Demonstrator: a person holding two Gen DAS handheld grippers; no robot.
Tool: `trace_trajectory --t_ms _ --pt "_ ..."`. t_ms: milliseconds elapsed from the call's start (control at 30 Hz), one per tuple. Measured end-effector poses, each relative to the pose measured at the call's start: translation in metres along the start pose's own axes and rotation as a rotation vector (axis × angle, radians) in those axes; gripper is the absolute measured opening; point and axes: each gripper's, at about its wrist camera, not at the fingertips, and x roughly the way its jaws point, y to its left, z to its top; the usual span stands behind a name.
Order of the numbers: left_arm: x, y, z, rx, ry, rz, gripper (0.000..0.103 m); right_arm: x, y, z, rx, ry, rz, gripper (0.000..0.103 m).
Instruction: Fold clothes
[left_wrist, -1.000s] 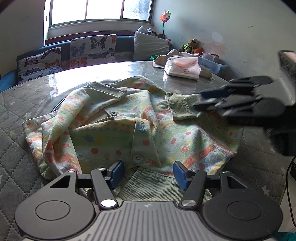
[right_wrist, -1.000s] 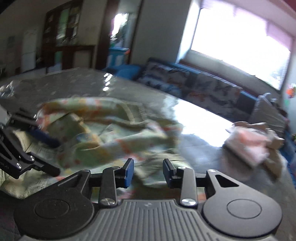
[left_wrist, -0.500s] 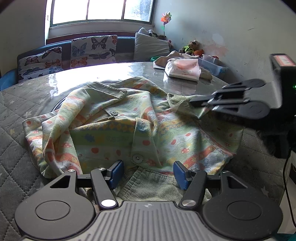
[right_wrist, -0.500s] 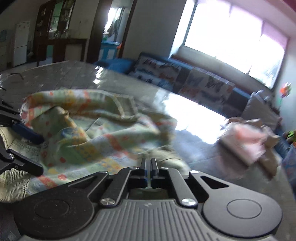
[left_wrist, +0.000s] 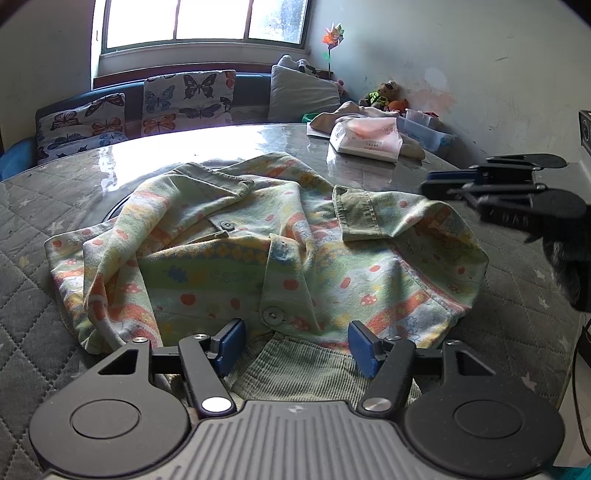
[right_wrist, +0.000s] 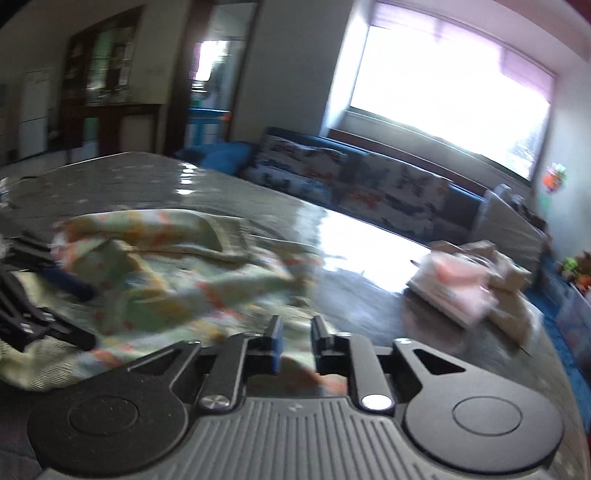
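A child's pale green jacket (left_wrist: 277, 258) with an orange and yellow print lies crumpled on the quilted table cover (left_wrist: 44, 206). It shows blurred in the right wrist view as well, jacket (right_wrist: 166, 273). My left gripper (left_wrist: 295, 341) is open, straddling the near hem where the corduroy lining (left_wrist: 295, 369) shows. The corduroy sleeve cuff (left_wrist: 360, 218) lies folded over onto the jacket's right side. My right gripper (left_wrist: 436, 184) hovers just right of that cuff, clear of the cloth. In its own view the right gripper (right_wrist: 296, 339) has a narrow gap between its fingers and holds nothing.
A tissue pack (left_wrist: 365, 142) and folded cloths (left_wrist: 343, 114) sit at the table's far right, beside a clear plastic box (left_wrist: 428, 129). A sofa with butterfly cushions (left_wrist: 188, 96) runs under the window. The table's edge (left_wrist: 561, 376) drops off at the right.
The right gripper shut on the sleeve cuff, carried it inward onto the jacket, then opened and pulled back to the right. The left gripper stayed put.
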Motion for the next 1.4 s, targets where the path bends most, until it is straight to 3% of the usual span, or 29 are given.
trace_trajectory --t_ms 100,333,367,400,500,700,967,1033,1167,1267,1333,1400 --pt "0.0 0.0 0.0 -0.004 0.0 0.0 0.065 0.02 0.021 0.004 -0.04 0.035 0.043 0.027" --pt "-0.001 0.002 -0.001 -0.014 -0.007 -0.005 0.065 0.058 0.032 -0.004 -0.045 0.119 0.033 0.027" --pt "-0.001 0.003 -0.001 -0.014 -0.007 -0.006 0.065 0.059 0.03 -0.004 -0.031 0.118 0.028 0.022" --pt "-0.001 0.002 -0.001 -0.014 -0.007 -0.005 0.065 0.058 0.027 -0.005 -0.025 0.116 0.021 0.01" --pt "-0.002 0.002 -0.002 -0.015 -0.009 -0.004 0.065 0.051 0.021 -0.005 -0.018 0.105 -0.006 0.003" --pt "-0.001 0.002 -0.002 -0.015 -0.01 -0.003 0.065 0.011 -0.011 -0.005 0.04 0.003 -0.138 0.002" --pt "-0.002 0.001 -0.002 -0.014 -0.013 -0.001 0.066 -0.046 -0.084 -0.032 0.233 -0.043 -0.383 0.002" --pt "-0.002 0.002 -0.002 -0.014 -0.012 -0.001 0.066 -0.055 -0.094 -0.043 0.272 -0.036 -0.43 0.002" --pt "-0.002 0.0 -0.002 -0.009 -0.012 0.0 0.067 -0.063 -0.112 -0.083 0.367 0.067 -0.518 0.005" --pt "-0.001 -0.001 -0.002 -0.006 -0.01 0.001 0.067 -0.064 -0.119 -0.103 0.425 0.119 -0.537 0.009" --pt "-0.001 -0.001 -0.001 -0.005 -0.009 0.002 0.068 -0.065 -0.117 -0.101 0.423 0.103 -0.54 0.01" --pt "-0.001 -0.002 -0.001 -0.004 -0.008 0.004 0.068 -0.064 -0.113 -0.094 0.41 0.08 -0.528 0.016"
